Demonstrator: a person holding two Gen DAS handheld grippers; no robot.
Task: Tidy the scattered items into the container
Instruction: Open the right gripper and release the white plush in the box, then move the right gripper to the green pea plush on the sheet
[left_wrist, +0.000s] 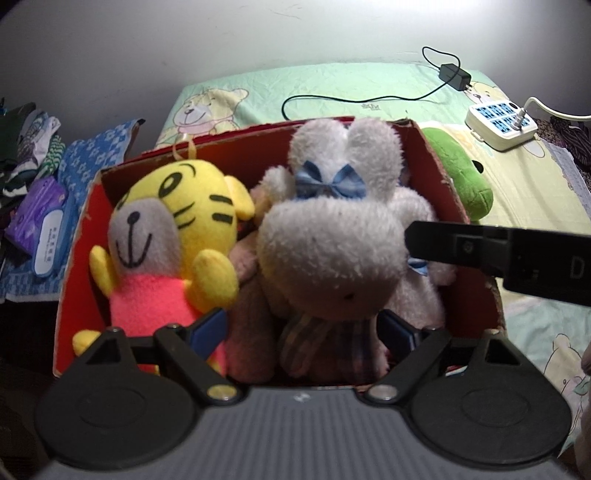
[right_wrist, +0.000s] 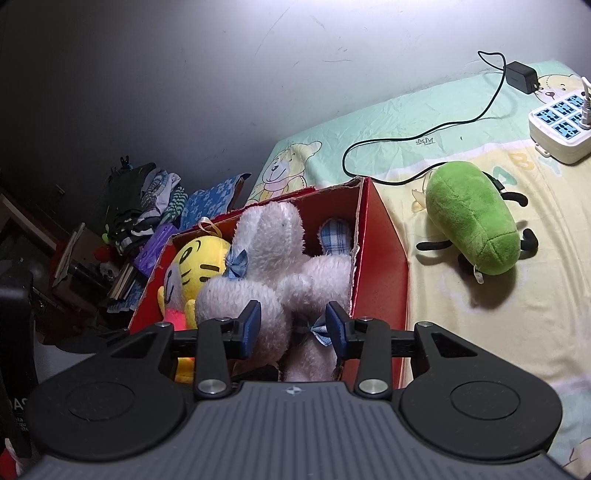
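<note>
A red cardboard box (left_wrist: 439, 162) (right_wrist: 384, 251) stands on the bed. In it sit a yellow tiger plush (left_wrist: 177, 229) (right_wrist: 199, 258) on the left and a white bunny plush (left_wrist: 332, 236) (right_wrist: 269, 254) with a blue bow on the right. My left gripper (left_wrist: 306, 328) is open, its fingers on either side of the bunny's lower body. My right gripper (right_wrist: 293, 326) is shut on the bunny's body over the box's near right corner; it shows as a black bar in the left wrist view (left_wrist: 498, 251). A green plush (right_wrist: 472, 221) (left_wrist: 461, 173) lies on the sheet right of the box.
A white power strip (right_wrist: 561, 125) (left_wrist: 500, 122) and a black charger (right_wrist: 521, 75) (left_wrist: 454, 75) with its cable lie on the far sheet. Piled clothes (right_wrist: 144, 206), a blue cloth (left_wrist: 96, 155) and a purple pack (left_wrist: 35, 214) sit left of the bed. A wall stands behind.
</note>
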